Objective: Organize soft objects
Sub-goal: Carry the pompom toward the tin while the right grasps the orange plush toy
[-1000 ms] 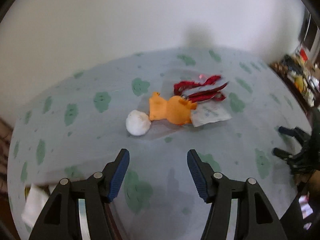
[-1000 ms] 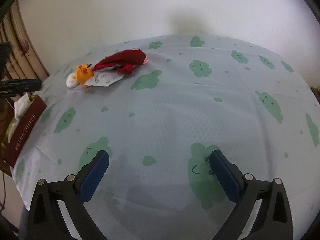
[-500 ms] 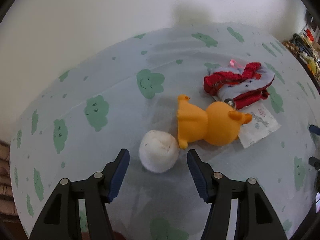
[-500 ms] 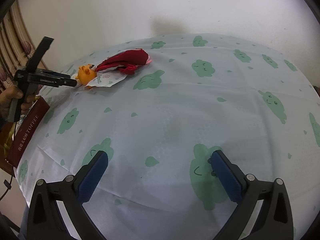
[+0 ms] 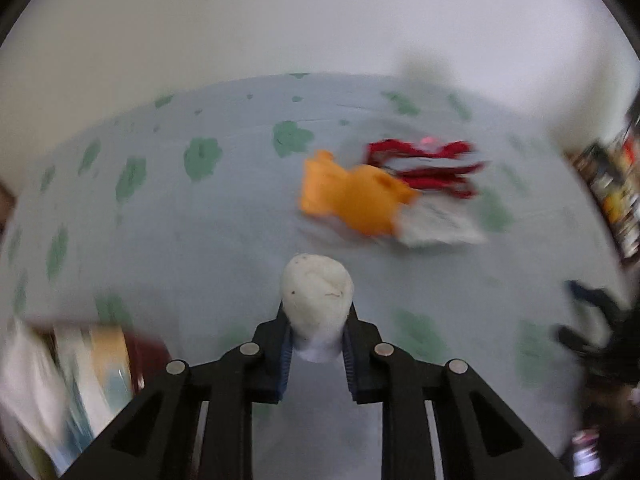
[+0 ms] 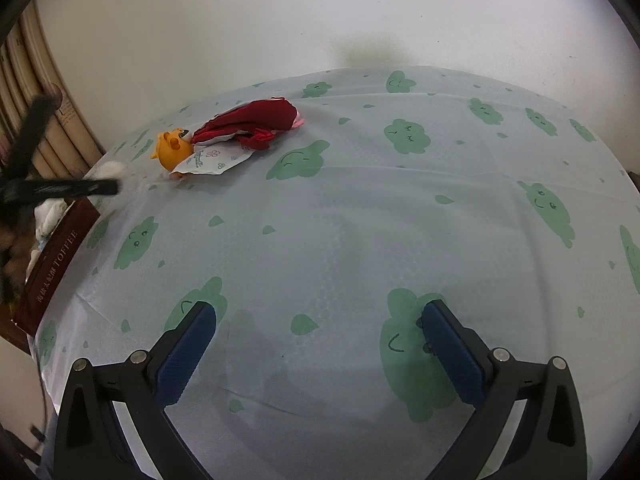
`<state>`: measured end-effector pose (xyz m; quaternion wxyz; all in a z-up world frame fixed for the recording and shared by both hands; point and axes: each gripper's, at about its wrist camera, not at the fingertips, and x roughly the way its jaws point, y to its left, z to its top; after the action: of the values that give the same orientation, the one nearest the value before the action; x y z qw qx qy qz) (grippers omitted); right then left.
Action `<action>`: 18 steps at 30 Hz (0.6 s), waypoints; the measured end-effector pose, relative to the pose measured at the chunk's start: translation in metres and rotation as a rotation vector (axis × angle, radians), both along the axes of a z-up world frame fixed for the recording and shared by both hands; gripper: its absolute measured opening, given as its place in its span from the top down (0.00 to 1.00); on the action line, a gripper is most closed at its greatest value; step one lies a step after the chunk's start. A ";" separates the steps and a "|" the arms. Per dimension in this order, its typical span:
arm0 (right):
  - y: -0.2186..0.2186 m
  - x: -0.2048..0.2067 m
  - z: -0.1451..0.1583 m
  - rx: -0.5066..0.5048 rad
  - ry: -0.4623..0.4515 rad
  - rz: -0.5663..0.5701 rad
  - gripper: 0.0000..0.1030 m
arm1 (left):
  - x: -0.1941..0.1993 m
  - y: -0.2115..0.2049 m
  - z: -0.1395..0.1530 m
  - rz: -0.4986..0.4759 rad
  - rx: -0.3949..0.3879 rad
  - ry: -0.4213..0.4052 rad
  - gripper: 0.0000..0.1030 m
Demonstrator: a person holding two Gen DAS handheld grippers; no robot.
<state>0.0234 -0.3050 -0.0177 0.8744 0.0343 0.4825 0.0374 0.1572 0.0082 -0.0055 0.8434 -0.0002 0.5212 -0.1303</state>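
My left gripper (image 5: pixel 317 336) is shut on a white soft ball (image 5: pixel 317 293) and holds it above the cloud-print sheet (image 5: pixel 224 240). Beyond it lie an orange plush toy (image 5: pixel 352 199), a red and grey cloth (image 5: pixel 428 168) and a white printed packet (image 5: pixel 436 228). The left wrist view is blurred. In the right wrist view the ball (image 6: pixel 109 169) shows at the tip of the left gripper (image 6: pixel 102 188) at far left, near the orange toy (image 6: pixel 172 151), the red cloth (image 6: pixel 256 122) and the packet (image 6: pixel 210 160). My right gripper (image 6: pixel 318 354) is open and empty over the sheet.
A dark red box (image 6: pixel 56 264) with white items inside stands off the sheet's left edge; it also shows blurred in the left wrist view (image 5: pixel 80 364). A white wall (image 6: pixel 320 12) is behind. A cluttered shelf (image 5: pixel 616 192) is at the right.
My left gripper has shut on the white ball and lifted it away from the orange toy, pulling back toward the box. My right gripper has stayed almost still.
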 end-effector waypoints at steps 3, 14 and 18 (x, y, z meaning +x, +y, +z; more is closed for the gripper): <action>0.001 0.000 0.000 -0.008 0.002 0.000 0.00 | -0.042 -0.001 0.007 0.032 -0.051 -0.010 0.79; 0.009 0.002 -0.002 -0.070 0.017 0.006 0.00 | -0.152 0.002 0.001 0.103 -0.176 -0.004 0.79; 0.014 0.005 0.007 -0.038 -0.011 0.041 0.04 | -0.173 0.007 0.009 0.099 -0.188 -0.028 0.79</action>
<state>0.0279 -0.2913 -0.0111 0.8767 0.0077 0.4787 0.0462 -0.0154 0.0155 0.0033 0.8521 -0.1031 0.4944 -0.1369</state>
